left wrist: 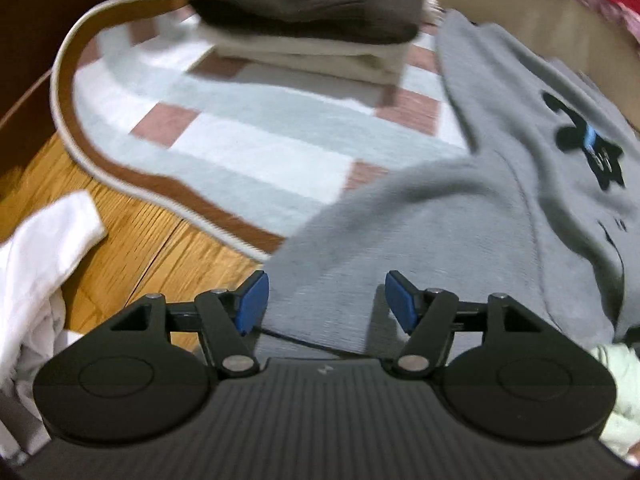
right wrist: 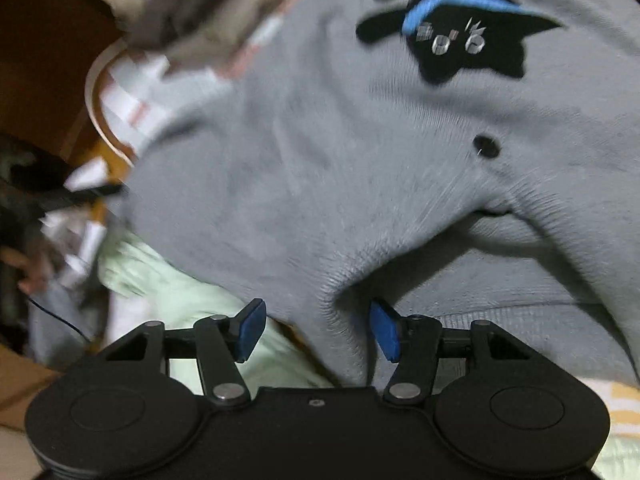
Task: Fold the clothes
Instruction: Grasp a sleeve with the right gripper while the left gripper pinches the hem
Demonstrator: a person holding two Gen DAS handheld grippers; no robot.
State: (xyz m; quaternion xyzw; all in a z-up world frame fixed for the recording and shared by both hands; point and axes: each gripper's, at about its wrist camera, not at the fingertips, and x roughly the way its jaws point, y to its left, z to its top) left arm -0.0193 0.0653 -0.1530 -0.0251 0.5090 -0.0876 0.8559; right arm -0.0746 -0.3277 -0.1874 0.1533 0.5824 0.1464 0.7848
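While both claws gape, fuzzy grey sweater (right wrist: pixel 304 168) (black cat patch (right wrist: pixel 460 36)) lies rumpled.

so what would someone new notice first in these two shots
Most likely the grey sweatshirt filling the right wrist view, with its black cat patch near the top. In the left wrist view the same sweatshirt spills onto a checked rug, with a stack of folded clothes at the rug's far end. Both the left hand-held gripper and right hand-held gripper stand open over the grey cloth.
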